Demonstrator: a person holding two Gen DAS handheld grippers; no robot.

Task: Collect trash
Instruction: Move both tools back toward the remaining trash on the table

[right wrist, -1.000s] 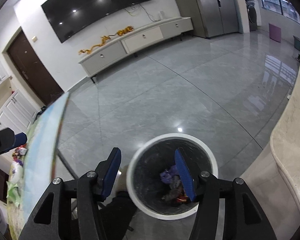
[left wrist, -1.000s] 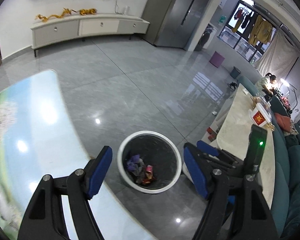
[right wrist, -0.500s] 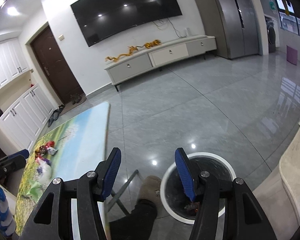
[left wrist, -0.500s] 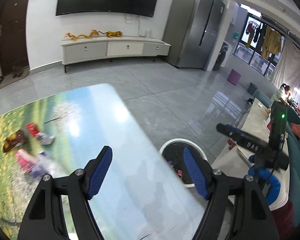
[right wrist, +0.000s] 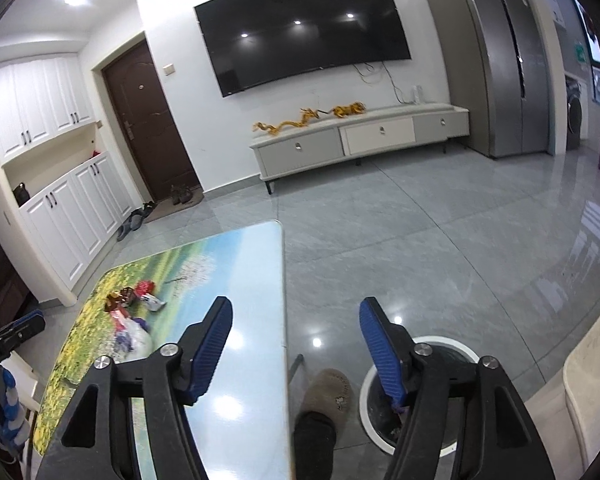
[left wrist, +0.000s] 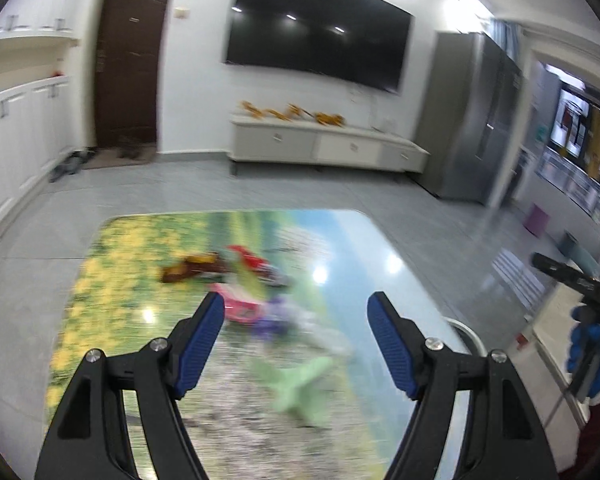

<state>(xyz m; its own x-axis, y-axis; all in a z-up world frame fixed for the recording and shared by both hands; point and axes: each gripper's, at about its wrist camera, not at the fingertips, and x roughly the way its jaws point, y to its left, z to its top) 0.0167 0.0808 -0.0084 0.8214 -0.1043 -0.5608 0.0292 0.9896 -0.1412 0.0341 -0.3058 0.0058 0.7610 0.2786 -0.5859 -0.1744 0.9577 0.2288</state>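
Left gripper (left wrist: 295, 312) fingers spread, hovering over blurred, probably wrapper trash (left wrist: 240, 308).

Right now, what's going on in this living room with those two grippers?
A person is clearing trash off a picture-print table into a white-rimmed trash bin on the floor beside it. Both the left gripper and the right gripper are open and empty. A pile of crumpled wrappers lies on the table, and the left gripper is pointed at it.
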